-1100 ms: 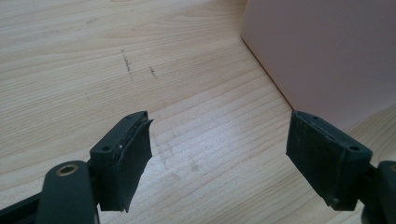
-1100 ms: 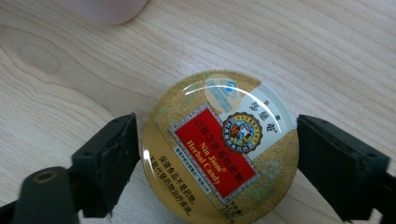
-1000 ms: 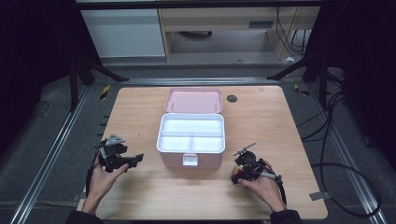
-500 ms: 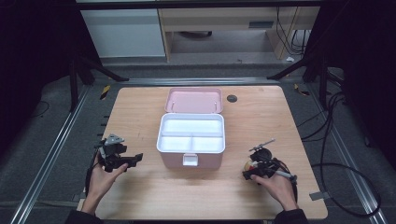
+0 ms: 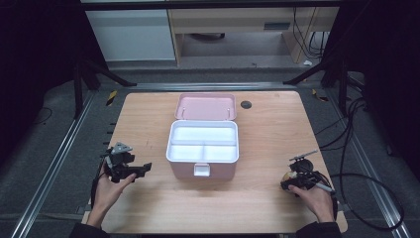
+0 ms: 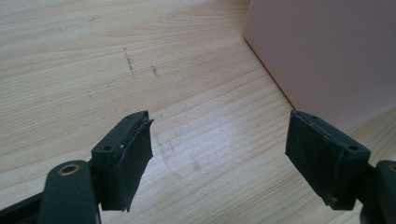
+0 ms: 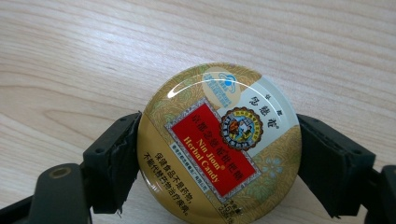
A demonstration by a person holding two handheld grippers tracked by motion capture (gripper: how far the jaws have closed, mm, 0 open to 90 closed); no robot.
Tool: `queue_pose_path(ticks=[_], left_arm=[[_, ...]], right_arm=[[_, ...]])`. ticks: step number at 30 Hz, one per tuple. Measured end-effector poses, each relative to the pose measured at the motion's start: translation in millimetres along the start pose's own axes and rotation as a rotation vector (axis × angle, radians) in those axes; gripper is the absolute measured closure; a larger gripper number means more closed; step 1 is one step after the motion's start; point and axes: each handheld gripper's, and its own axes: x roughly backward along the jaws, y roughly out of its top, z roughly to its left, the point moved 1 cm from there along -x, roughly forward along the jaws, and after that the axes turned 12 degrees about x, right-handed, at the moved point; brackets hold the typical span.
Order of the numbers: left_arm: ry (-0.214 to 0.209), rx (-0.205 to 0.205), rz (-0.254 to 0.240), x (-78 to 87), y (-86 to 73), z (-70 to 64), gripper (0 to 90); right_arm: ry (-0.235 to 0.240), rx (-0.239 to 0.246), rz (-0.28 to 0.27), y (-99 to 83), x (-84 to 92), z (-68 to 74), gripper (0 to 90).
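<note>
A round gold tin [image 7: 219, 144] with a red "Herbal Candy" label sits between the jaws of my right gripper [image 7: 218, 170], and both pads press its rim. From above, the right gripper [image 5: 289, 180] is low over the table's right front part, with the tin [image 5: 288, 174] a small yellow spot at its tip. The pink box [image 5: 203, 171] stands open at the table's middle, its white divided tray bare. My left gripper [image 5: 144, 169] rests left of the box, open, with nothing between its jaws [image 6: 219, 154]. The box's pink wall [image 6: 327, 56] is close ahead of it.
The box's pink lid [image 5: 205, 106] lies flat behind the box. A small black round disc [image 5: 246, 104] sits at the back of the wooden table [image 5: 267, 148]. Cables [image 5: 356, 178] trail over the floor at the right edge. Bare wood lies in front of the box.
My right gripper has moved to the right, away from the box's front right corner toward the table's right edge. The left gripper has stayed where it was.
</note>
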Motion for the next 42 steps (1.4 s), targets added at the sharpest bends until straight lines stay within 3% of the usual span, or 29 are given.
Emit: queue_pose_path(ticks=[3, 7, 10, 15, 20, 21, 24, 29, 30, 35, 38, 42], left_arm=[[-0.003, -0.001, -0.003, 0.9, 0.7, -0.3, 22.1], [-0.008, -0.001, -0.010, 3.0, 3.2, -0.9, 22.2], [-0.011, -0.001, -0.021, 5.7, 5.9, -2.3, 22.6], [-0.032, -0.004, -0.060, 15.1, 19.4, -9.2, 22.9], [-0.041, -0.022, -0.075, 20.9, 29.0, -16.0, 23.2], [-0.043, -0.028, -0.079, 23.6, 32.2, -18.0, 23.2], [-0.059, -0.037, -0.084, 30.8, 40.6, -24.8, 24.5], [-0.086, -0.054, -0.098, 33.7, 50.2, -35.4, 25.2], [-0.105, -0.058, -0.109, 33.4, 55.4, -40.9, 25.6], [-0.132, -0.071, -0.108, 26.7, 62.4, -52.5, 28.8], [-0.153, -0.100, -0.079, 15.0, 62.6, -63.9, 30.7], [-0.165, -0.110, -0.049, 4.4, 60.8, -70.1, 33.1]], right_arm=[[0.004, -0.011, -0.003, -1.6, -1.6, -2.1, 19.7], [0.001, -0.016, -0.010, -1.3, -0.8, -2.6, 11.6], [-0.006, -0.016, -0.040, 0.4, 2.6, -2.7, 10.5], [-0.015, -0.007, -0.158, 10.2, 20.4, 0.7, 12.6], [-0.026, 0.038, -0.285, 25.3, 43.9, 11.0, 15.5], [-0.026, 0.038, -0.285, 25.3, 43.9, 11.0, 15.5], [-0.004, 0.076, -0.336, 41.6, 61.2, 19.4, 18.5], [0.027, 0.106, -0.397, 62.1, 75.2, 29.8, 21.7], [0.047, 0.122, -0.426, 73.5, 79.9, 36.2, 23.4], [0.077, 0.152, -0.477, 92.7, 85.1, 50.5, 26.2], [0.105, 0.172, -0.529, 105.4, 84.2, 64.6, 30.7], [0.138, 0.185, -0.555, 115.4, 78.3, 77.3, 34.7]])
